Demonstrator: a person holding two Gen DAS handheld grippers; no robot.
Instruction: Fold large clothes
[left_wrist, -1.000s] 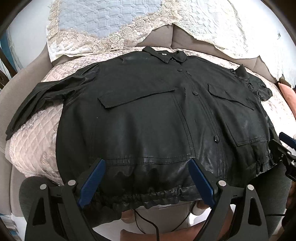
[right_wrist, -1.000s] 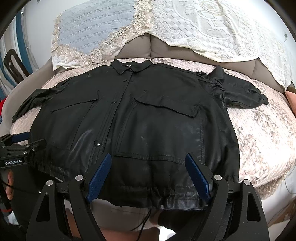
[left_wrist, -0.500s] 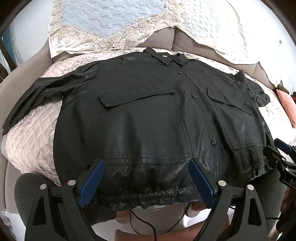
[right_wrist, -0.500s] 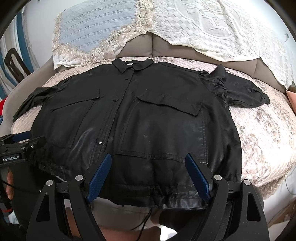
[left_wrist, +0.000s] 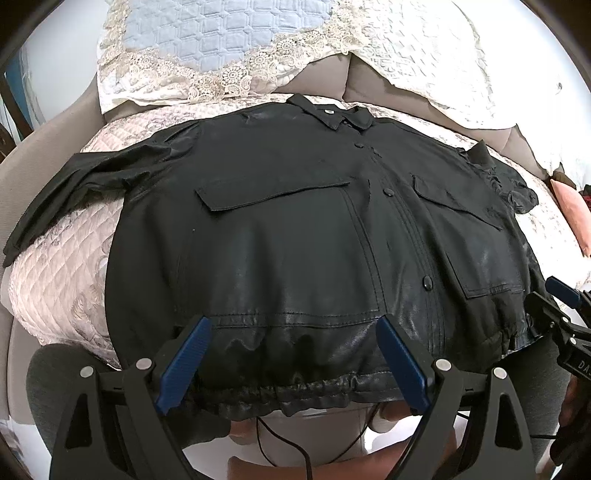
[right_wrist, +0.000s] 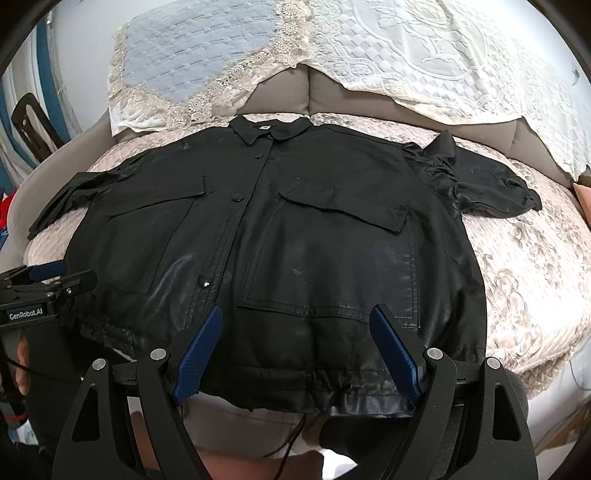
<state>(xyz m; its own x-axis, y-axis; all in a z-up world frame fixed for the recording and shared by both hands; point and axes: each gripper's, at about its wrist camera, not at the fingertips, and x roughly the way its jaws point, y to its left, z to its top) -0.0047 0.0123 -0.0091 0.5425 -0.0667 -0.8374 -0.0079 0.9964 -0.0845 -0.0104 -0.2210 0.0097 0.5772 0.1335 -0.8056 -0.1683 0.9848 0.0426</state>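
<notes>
A black leather-look jacket (left_wrist: 295, 236) (right_wrist: 280, 236) lies face up and spread flat on a pale quilted cushion, collar far, elastic hem toward me, both sleeves out to the sides. My left gripper (left_wrist: 291, 354) hovers open over the left half of the hem with nothing between its blue pads. Over the right half of the hem my right gripper (right_wrist: 295, 345) is open too, holding nothing. Each gripper shows at the edge of the other's view: the right gripper (left_wrist: 565, 306) and the left gripper (right_wrist: 48, 280).
The jacket rests on a quilted seat cover (right_wrist: 524, 266) of a grey sofa. Lace-edged throws (left_wrist: 229, 48) drape over the sofa back. A pink cushion (left_wrist: 570, 214) sits at the far right. A person's legs and a dangling cable (left_wrist: 280, 439) are below the hem.
Both grippers drifted slightly; the jacket sits a little lower and more centred in the views. Both stay open and the jacket has not moved.
</notes>
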